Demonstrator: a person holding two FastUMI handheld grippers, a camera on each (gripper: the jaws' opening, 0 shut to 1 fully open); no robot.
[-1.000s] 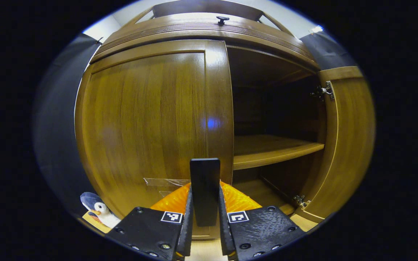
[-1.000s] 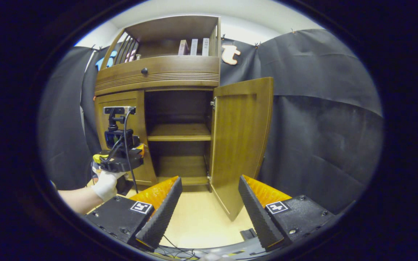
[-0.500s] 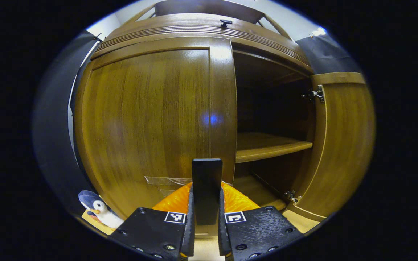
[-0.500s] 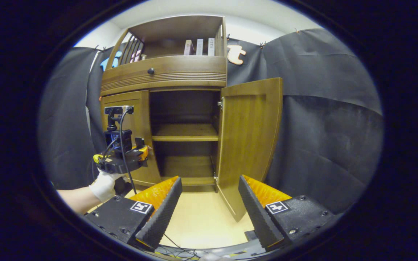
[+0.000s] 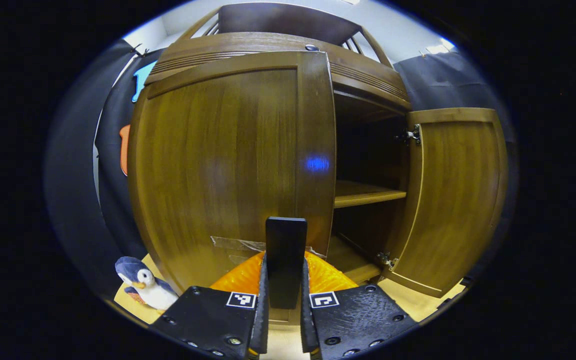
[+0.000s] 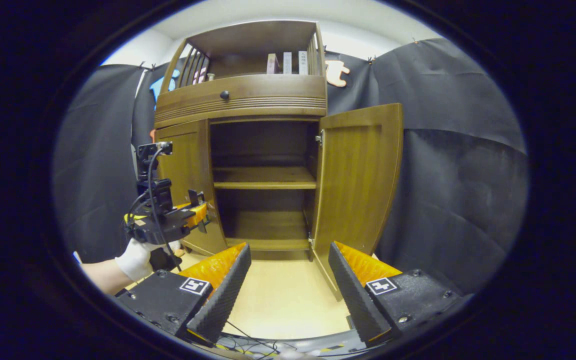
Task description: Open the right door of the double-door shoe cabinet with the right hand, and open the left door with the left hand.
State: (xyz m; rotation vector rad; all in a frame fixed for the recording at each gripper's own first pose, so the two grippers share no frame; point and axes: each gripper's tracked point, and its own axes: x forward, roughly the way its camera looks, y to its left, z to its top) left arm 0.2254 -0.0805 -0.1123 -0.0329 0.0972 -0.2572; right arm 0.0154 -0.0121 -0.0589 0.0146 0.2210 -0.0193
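The left gripper (image 5: 284, 295) is clamped on the dark handle (image 5: 285, 260) that stands out from the free edge of the left door (image 5: 228, 160), both fingers pressing its sides, and over the last second the door has begun to swing. In the left gripper view its top edge now covers part of the drawer front (image 5: 363, 75) above, and the dark opening of the shoe cabinet (image 5: 368, 165) has narrowed beside it. In the right gripper view the left door (image 6: 188, 175) stands out at an angle from the cabinet face, with the gloved hand (image 6: 138, 257) and the left gripper (image 6: 195, 217) drawn a little further from the frame than before. The right door (image 6: 360, 185) is already swung wide on its hinges, and the right gripper (image 6: 288, 285) hangs well back from it with its fingers spread apart, holding nothing. The shelf (image 6: 265, 177) inside is bare. A toy penguin (image 5: 145, 290) sits on the floor near the left door's hinge side. Judging from this, the right half of the task is done and the left half is under way; the pull likely needs to follow the door's arc so the grip does not slip off the narrow handle.
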